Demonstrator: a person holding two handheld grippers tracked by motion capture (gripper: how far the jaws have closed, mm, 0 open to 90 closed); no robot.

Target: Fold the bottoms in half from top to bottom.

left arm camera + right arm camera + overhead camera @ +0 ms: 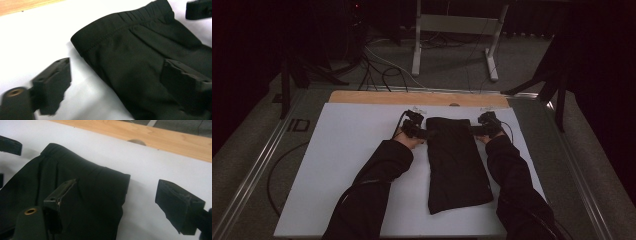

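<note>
A black folded garment [457, 165] with an elastic waistband lies lengthwise on the white board [352, 150], waistband at the far end. My left gripper [416, 131] sits at the waistband's far left corner. In the left gripper view it [116, 67] is open: one jaw hangs over bare board, the other over the cloth [130, 50], and the corner lies between them untouched. My right gripper [482, 129] is at the far right corner. In the right gripper view it [116, 186] also stands open, astride the corner of the garment [82, 185].
A wooden strip [412, 97] runs along the board's far edge. Beyond it are floor cables [382, 70] and a white table frame [452, 30]. Metal rails [257, 160] flank the board. The other gripper's jaw tip [198, 8] shows in the left gripper view.
</note>
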